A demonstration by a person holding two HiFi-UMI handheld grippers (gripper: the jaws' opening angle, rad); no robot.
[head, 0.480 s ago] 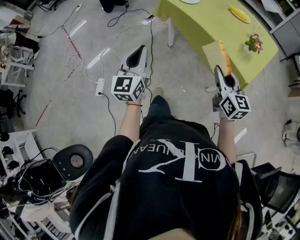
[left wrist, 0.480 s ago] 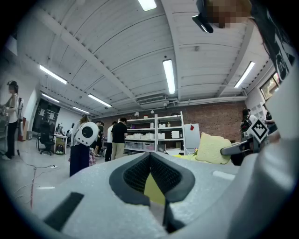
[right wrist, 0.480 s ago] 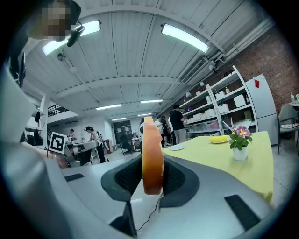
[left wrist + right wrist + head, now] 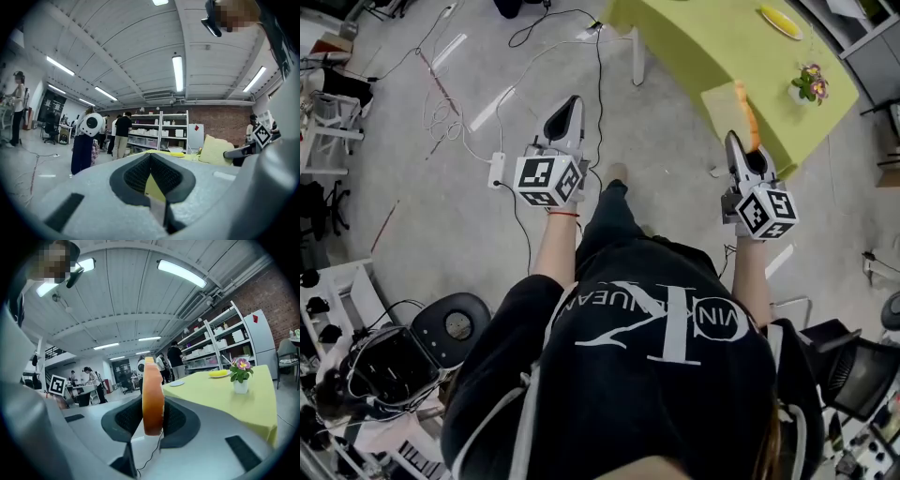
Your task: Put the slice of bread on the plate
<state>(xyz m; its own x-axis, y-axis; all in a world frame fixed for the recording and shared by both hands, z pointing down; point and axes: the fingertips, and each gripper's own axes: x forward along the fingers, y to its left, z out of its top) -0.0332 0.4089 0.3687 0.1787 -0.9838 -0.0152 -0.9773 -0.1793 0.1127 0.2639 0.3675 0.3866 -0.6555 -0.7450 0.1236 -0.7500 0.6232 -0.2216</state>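
A slice of bread [image 4: 729,111], pale with an orange crust, stands on edge between the jaws of my right gripper [image 4: 741,145], just short of the near corner of the green table [image 4: 703,42]. In the right gripper view the bread [image 4: 152,385] rises upright out of the right gripper [image 4: 152,411], both pads pressed on it. A pale plate [image 4: 177,383] lies far back on the table. My left gripper [image 4: 565,108] hangs over the floor left of the table, and in its own view the left gripper [image 4: 150,157] is shut and empty.
A small pot of flowers [image 4: 808,84] stands at the table's right edge, and a yellow dish [image 4: 780,21] sits farther back. Cables and a power strip [image 4: 497,169] lie on the floor ahead. Chairs and gear crowd the lower left. People stand by distant shelves [image 4: 164,129].
The floor and table have slid slightly in the head view as the person moves. Both grippers keep their pose, and the bread stays gripped in the right one.
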